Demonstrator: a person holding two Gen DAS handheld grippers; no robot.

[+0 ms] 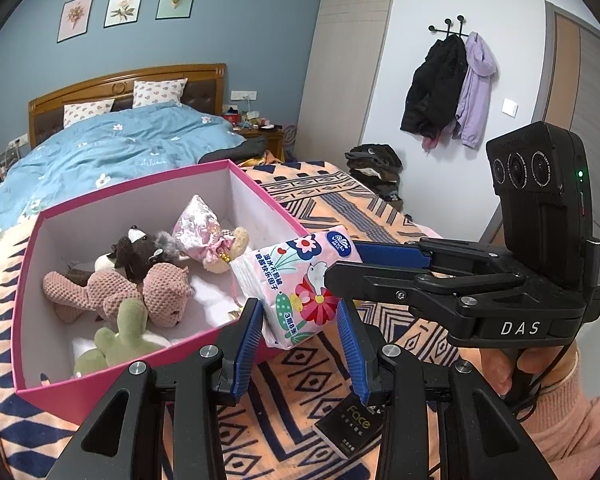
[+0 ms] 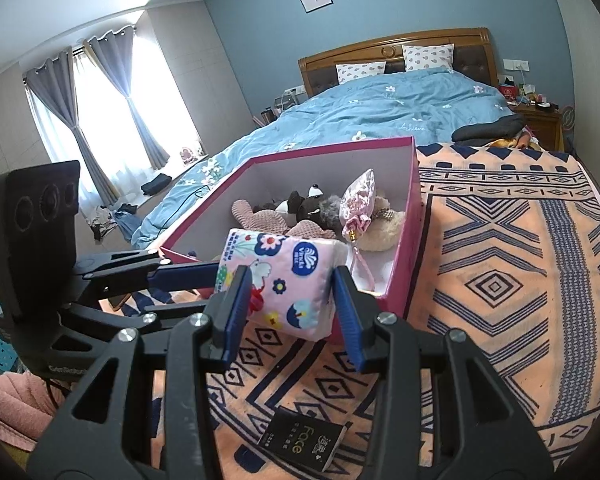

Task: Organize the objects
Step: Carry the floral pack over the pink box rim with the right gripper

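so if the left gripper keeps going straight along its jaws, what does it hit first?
The floral tissue pack, which already sits between the left gripper's jaws. Beyond it is the pink box of plush toys, though depth is unclear.

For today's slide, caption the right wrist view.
Both grippers hold a tissue pack at the rim of a pink box of plush toys.

The tissue pack (image 1: 300, 292) hides the near right corner of the pink box (image 1: 32, 280), and the right tongs (image 1: 342, 264) cover the pack's far side. Under the brown plush (image 1: 140, 256), most of the pink knitted toy (image 1: 112, 296) is buried. The small print on the black "Face" packet (image 2: 300, 442) is too fine to read. Whether the left tongs (image 1: 300, 354) actually press the pack, I cannot tell.
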